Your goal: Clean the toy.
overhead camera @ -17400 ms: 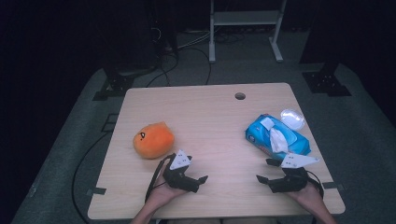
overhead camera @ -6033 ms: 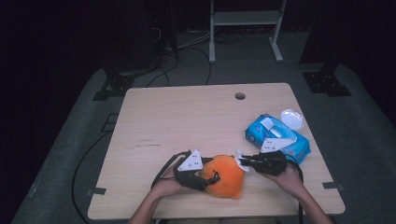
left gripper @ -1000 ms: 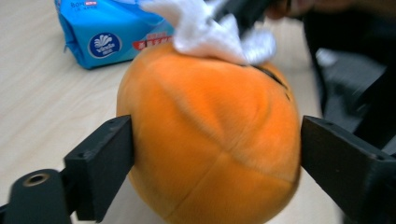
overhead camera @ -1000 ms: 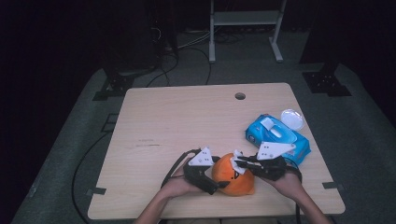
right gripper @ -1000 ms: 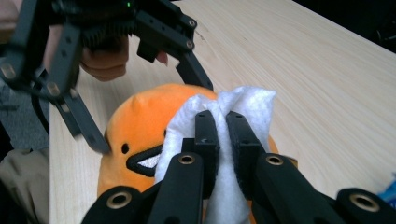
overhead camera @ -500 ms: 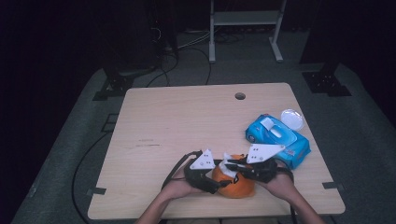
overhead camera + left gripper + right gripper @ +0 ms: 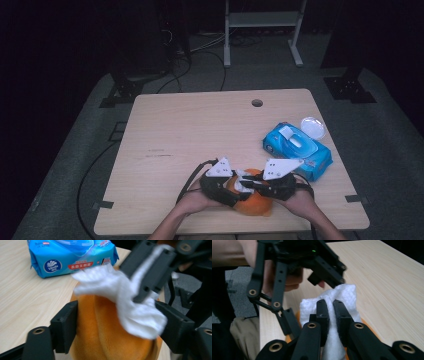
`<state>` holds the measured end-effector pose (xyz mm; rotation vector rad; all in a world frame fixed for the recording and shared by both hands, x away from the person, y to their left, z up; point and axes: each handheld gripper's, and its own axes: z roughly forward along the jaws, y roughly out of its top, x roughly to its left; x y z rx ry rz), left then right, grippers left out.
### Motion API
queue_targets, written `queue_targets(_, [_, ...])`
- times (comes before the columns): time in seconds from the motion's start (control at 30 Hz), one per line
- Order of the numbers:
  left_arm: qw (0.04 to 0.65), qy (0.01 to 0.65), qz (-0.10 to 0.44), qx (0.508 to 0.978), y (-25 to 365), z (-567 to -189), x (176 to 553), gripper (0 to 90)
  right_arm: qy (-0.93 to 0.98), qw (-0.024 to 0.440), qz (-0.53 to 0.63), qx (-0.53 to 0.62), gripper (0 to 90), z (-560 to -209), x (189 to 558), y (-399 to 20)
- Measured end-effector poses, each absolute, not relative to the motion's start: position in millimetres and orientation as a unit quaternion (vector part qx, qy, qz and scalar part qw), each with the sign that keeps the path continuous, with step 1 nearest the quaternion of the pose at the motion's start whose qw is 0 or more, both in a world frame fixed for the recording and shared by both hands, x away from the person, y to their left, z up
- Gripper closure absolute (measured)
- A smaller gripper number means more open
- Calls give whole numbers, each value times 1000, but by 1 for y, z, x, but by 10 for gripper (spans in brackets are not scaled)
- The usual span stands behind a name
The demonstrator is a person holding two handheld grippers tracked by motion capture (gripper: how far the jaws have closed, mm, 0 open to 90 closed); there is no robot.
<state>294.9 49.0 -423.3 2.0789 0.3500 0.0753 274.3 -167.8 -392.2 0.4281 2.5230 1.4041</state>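
An orange plush toy (image 7: 254,204) (image 7: 100,325) sits near the table's front edge. My left gripper (image 7: 235,192) (image 7: 115,312) is shut on it, one jaw pressed against each side. Those jaws have just been opening a little, with the toy still between them. My right gripper (image 7: 246,183) (image 7: 330,303) is shut on a white wipe (image 7: 242,179) (image 7: 344,293). It holds the wipe (image 7: 120,295) against the top of the toy, its jaws (image 7: 150,272) coming in from the upper right of the left gripper view. The left gripper (image 7: 312,265) looms close in the right gripper view.
A blue pack of wet wipes (image 7: 297,150) (image 7: 70,257) lies on the table (image 7: 190,130) just right of and behind the hands. A round white lid (image 7: 312,126) lies beyond it. A cable hole (image 7: 257,103) is at the far edge.
The right gripper has moved left with the wipe, from the toy's right side onto its top. The left jaws have come in against the toy.
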Motion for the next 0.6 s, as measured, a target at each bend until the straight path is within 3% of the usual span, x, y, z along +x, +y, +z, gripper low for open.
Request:
queue_targets(0.3, [497,135,36,856,54,-427,292,276,846,121,476,205,836,-402,276,-216])
queue_targets(0.6, [487,120,56,863,52,-427,290,281,854,115,480,166,835,-395,274,-183])
